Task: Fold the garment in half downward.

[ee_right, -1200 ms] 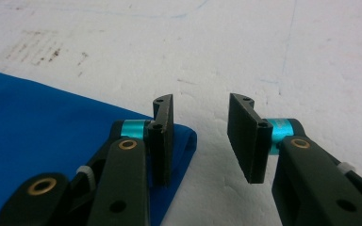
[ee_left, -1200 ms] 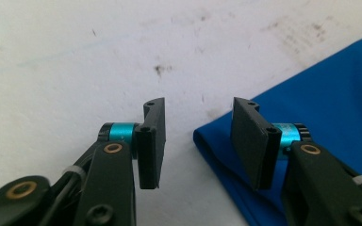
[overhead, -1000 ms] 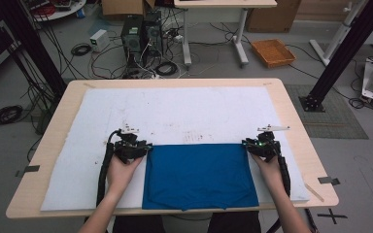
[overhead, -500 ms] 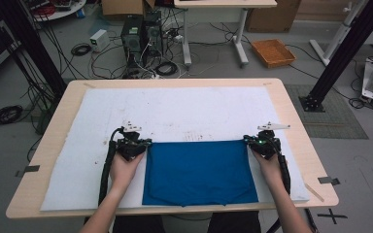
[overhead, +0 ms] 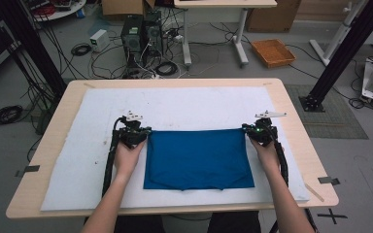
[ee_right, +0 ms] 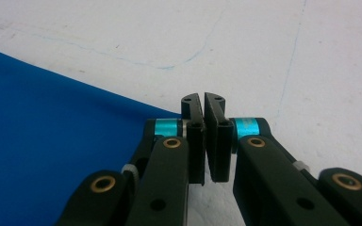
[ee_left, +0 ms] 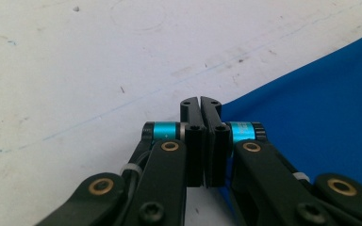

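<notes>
A blue cloth (overhead: 196,158) lies flat on the white mat (overhead: 189,104), its far edge stretched straight between my two grippers. My left gripper (overhead: 147,132) is shut on the cloth's far left corner. In the left gripper view the jaws (ee_left: 201,106) meet, and the blue cloth (ee_left: 320,117) runs up to them from the right. My right gripper (overhead: 247,130) is shut on the far right corner. In the right gripper view the jaws (ee_right: 203,101) are together, with the cloth (ee_right: 52,141) reaching them from the left. The pinched corners themselves are hidden between the pads.
The mat covers most of the wooden table (overhead: 175,82), with bare mat beyond the cloth and on both sides. Faint blue pen lines (ee_right: 188,59) mark the mat. Computers, cables and an orange tray (overhead: 273,52) sit on the floor past the table.
Both hands have moved away from the person, and the whole cloth has slid with them toward the middle of the mat. Its far edge now looks taut.
</notes>
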A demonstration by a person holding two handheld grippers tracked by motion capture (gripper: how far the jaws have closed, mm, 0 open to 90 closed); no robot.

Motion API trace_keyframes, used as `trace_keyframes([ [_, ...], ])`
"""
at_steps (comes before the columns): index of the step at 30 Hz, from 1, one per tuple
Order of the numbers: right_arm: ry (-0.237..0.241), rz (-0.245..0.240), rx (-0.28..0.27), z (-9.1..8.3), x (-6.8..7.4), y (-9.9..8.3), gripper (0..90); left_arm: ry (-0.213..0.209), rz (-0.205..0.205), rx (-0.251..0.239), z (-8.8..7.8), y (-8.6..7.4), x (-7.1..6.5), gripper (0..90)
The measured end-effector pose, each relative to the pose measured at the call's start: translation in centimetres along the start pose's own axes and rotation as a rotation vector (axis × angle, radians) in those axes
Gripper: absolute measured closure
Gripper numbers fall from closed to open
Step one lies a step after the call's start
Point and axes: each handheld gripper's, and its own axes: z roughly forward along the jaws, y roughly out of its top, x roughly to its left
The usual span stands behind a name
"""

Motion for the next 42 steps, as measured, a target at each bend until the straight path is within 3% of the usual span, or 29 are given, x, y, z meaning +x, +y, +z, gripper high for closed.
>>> trace_keyframes([
  [10,0.0,-0.004,0.003,0.3,-0.1,-0.1,86.7,0.014,0.004,-0.015,-0.2,0.1,0.0,87.7],
  [12,0.002,-0.011,0.001,0.2,-0.1,-0.1,81.3,0.04,0.004,-0.026,-0.6,0.2,0.0,78.7],
  [13,-0.001,-0.009,-0.001,0.1,0.0,0.0,74.5,0.042,0.002,-0.033,-0.8,0.3,0.0,75.0],
  [15,0.009,-0.006,-0.006,-0.2,0.0,0.0,71.6,0.054,0.003,-0.044,-1.4,0.4,0.0,62.5],
  [20,0.016,-0.035,-0.052,-2.0,0.8,-0.1,58.0,0.013,0.019,-0.096,-4.0,0.1,-0.3,45.8],
  [23,0.026,-0.036,-0.099,-3.7,1.5,-0.4,51.4,-0.011,0.043,-0.127,-6.0,-0.9,-0.9,42.1],
  [27,0.035,-0.033,-0.168,-6.2,1.9,-1.5,47.9,-0.031,0.086,-0.144,-7.8,-2.5,-1.4,40.1],
  [30,0.033,-0.012,-0.185,-7.4,1.8,-2.4,47.0,-0.058,0.078,-0.177,-8.7,-3.4,-1.4,40.1],
  [35,0.02,0.016,-0.192,-8.3,1.2,-3.2,44.6,-0.084,0.081,-0.174,-9.1,-3.7,-1.4,37.1],
  [42,0.008,0.025,-0.207,-8.8,0.6,-3.1,43.0,-0.078,0.083,-0.185,-9.6,-4.0,-1.2,36.9],
])
